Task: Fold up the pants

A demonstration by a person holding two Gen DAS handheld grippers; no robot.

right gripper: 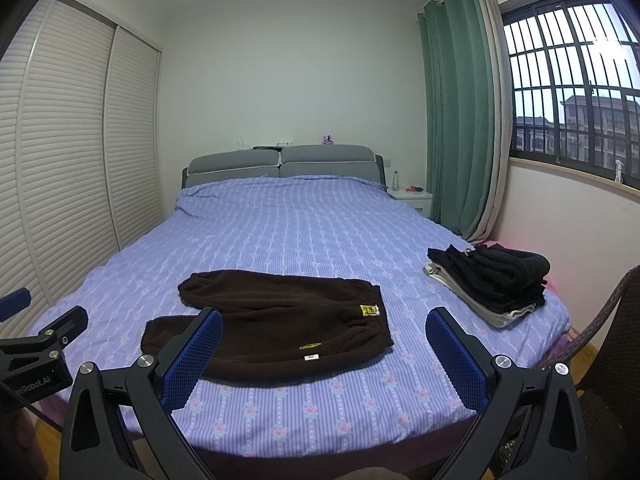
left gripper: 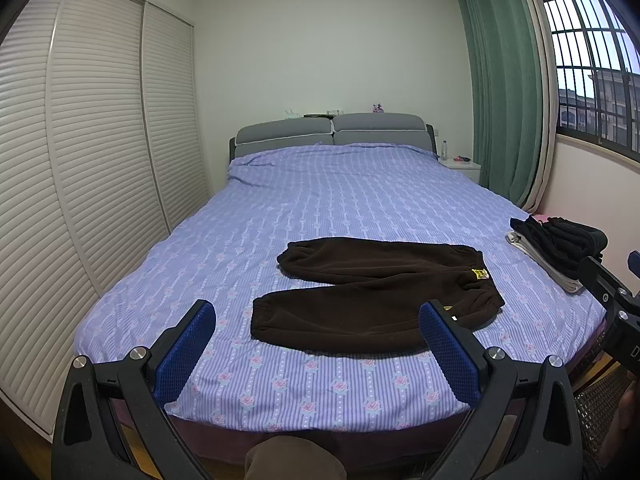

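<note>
This is a bedroom, and a big bed [left gripper: 344, 208] with a purple flowery sheet fills most of it

The brown pants [left gripper: 372, 292] lie flat on the sheet near the foot of the bed. They are spread sideways. The waist, with a small yellow tag [left gripper: 479, 273], is at 3 o'clock, and the two leg ends point to 9 o'clock. One leg lies closer to the pillows and one lies closer to us. There is a gap of sheet between the legs at the cuff end. Nothing is folded yet, I think

The left gripper [left gripper: 318, 354] hangs over the foot of the bed at about 6 o'clock from the pants. Its blue fingers [left gripper: 186, 354] are spread wide and hold nothing. The right gripper [right gripper: 326, 360] is near the waist end, also spread wide with nothing in it. Neither one touches the cloth

A good first step would be to lay one leg on top of the other. The left gripper could pinch the near cuff and the right one the near corner of the waist. Both should lift together and go the same speed, so the soft fuzzy cloth does not bunch up. Pinch only the pants, not the sheet below

At 3 o'clock, well apart from the pants, sits a pile of folded clothes [right gripper: 492, 284]. Behind the bed are grey pillows [left gripper: 332, 136], a green curtain [left gripper: 500, 88], a window with bars [right gripper: 568, 92] and white slatted doors [left gripper: 80, 152]
</note>
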